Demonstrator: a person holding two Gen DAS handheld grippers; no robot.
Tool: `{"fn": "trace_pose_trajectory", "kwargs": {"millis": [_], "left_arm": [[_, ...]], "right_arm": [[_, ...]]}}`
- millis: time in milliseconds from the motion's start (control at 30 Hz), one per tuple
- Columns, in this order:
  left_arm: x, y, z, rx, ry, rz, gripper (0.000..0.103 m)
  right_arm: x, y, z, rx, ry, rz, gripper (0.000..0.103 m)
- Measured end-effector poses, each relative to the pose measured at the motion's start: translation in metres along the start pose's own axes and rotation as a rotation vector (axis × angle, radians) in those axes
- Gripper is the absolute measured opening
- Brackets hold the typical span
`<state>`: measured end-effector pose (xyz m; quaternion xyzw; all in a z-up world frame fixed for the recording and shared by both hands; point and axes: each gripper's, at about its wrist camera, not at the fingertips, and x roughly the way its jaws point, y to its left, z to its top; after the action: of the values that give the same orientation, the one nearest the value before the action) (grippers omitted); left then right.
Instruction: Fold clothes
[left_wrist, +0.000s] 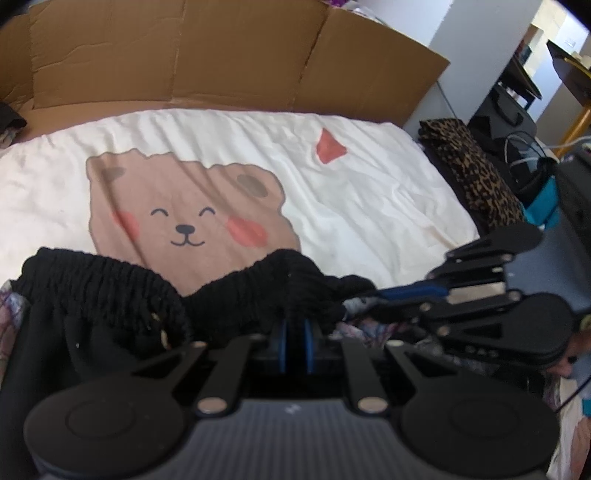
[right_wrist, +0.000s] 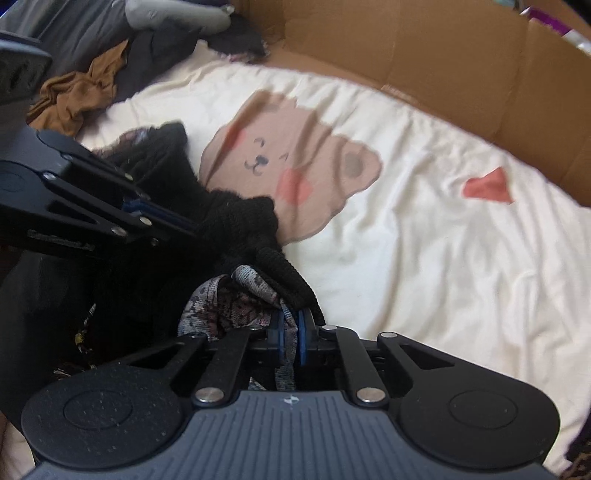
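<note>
A black garment with a gathered elastic waistband (left_wrist: 107, 288) and a patterned grey-pink lining (right_wrist: 236, 299) hangs in front of both cameras, over a cream bedsheet printed with a bear (left_wrist: 184, 210). My left gripper (left_wrist: 295, 332) is shut on the black waistband near its right end. My right gripper (right_wrist: 291, 332) is shut on the patterned lining and black cord of the same garment. Each gripper shows in the other's view: the right gripper (left_wrist: 373, 293) comes in from the right, the left gripper (right_wrist: 192, 225) from the left. The two are close together.
A flattened cardboard sheet (left_wrist: 221, 55) stands along the far edge of the bed. A leopard-print cloth (left_wrist: 476, 173) lies at the bed's right edge. Mustard (right_wrist: 81, 92) and dark clothes are piled at the far left. Furniture and cables crowd the right side.
</note>
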<state>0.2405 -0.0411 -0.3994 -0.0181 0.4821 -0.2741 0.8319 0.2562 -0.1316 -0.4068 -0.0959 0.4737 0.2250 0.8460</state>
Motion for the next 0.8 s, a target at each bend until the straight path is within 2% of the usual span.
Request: {"fn": "trace_pose_trajectory", "kwargs": {"millis": [100, 167, 367, 633, 800], "left_arm": [[-0.002, 0.000, 0.005, -0.015, -0.011, 0.005, 0.012], [-0.007, -0.001, 0.010, -0.004, -0.021, 0.040, 0.014], [-0.030, 0.015, 0.019, -0.015, -0.064, 0.084, 0.015], [-0.057, 0.071, 0.014, -0.097, -0.089, 0.236, 0.015], [-0.070, 0.109, 0.008, -0.157, -0.100, 0.341, 0.015]], "right_arm": [[-0.014, -0.003, 0.002, 0.009, -0.045, -0.035, 0.003], [-0.019, -0.006, 0.003, 0.015, -0.059, -0.071, 0.003], [-0.021, -0.024, 0.002, 0.083, -0.064, -0.119, 0.002], [-0.017, -0.036, 0.001, 0.095, -0.064, -0.175, 0.002], [-0.014, -0.039, 0.000, 0.105, -0.059, -0.178, 0.002]]}}
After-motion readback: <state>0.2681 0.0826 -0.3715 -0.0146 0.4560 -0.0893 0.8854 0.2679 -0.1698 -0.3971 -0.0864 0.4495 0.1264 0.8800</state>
